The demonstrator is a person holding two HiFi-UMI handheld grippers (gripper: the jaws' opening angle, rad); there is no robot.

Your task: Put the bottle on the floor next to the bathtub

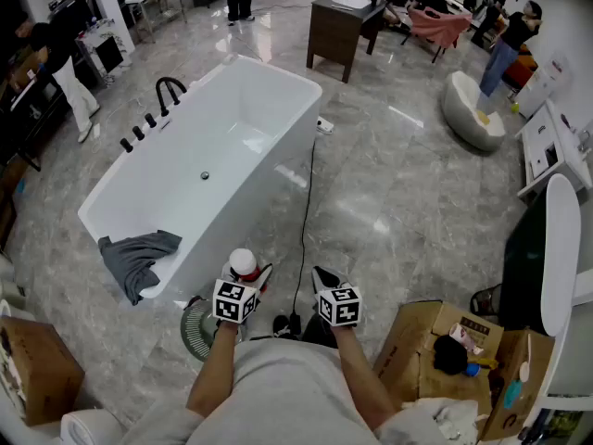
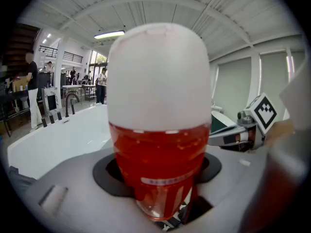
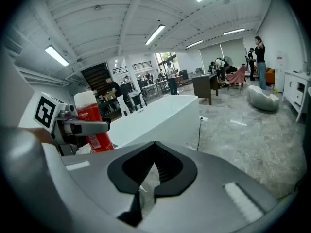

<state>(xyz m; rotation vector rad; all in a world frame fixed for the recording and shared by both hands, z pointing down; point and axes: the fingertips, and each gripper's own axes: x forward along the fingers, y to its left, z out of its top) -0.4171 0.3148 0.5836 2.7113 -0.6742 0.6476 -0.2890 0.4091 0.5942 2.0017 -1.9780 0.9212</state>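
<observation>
Cardboard box (image 1: 32, 369) sits at the far left on the marble floor (image 1: 398, 202). Next over is the white bathtub (image 1: 269, 184), running diagonally away from the person. It has a black faucet (image 1: 169, 89) on its far-left rim and a gray cloth (image 1: 137, 258) slung over the near corner, half in and half out.

Just right of that corner are the left tongs (image 1: 248, 281), clamped on the bottle (image 1: 243, 263). It's clear plastic with red liquid inside and a big white rounded cap. In the left gripper view it fills the middle of the frame, standing upright between the wide-spread jaws with its cap up. The right gripper view shows one gray jaw lying across its red body. The bottle is held in the air in front of the person's chest, close to the tub's near end and not down on the floor. I can't make out its base in any view.

A black cable (image 1: 304, 239) runs along the floor beside the tub's outer wall and ends between the two tongs. The right tongs (image 1: 324, 281) are clenched tight with nothing in them, level with the left pair and just beside them.

Further right there's an open cardboard carton (image 1: 422, 341) with odds and ends in it. A few people are standing around at the back of the room.
</observation>
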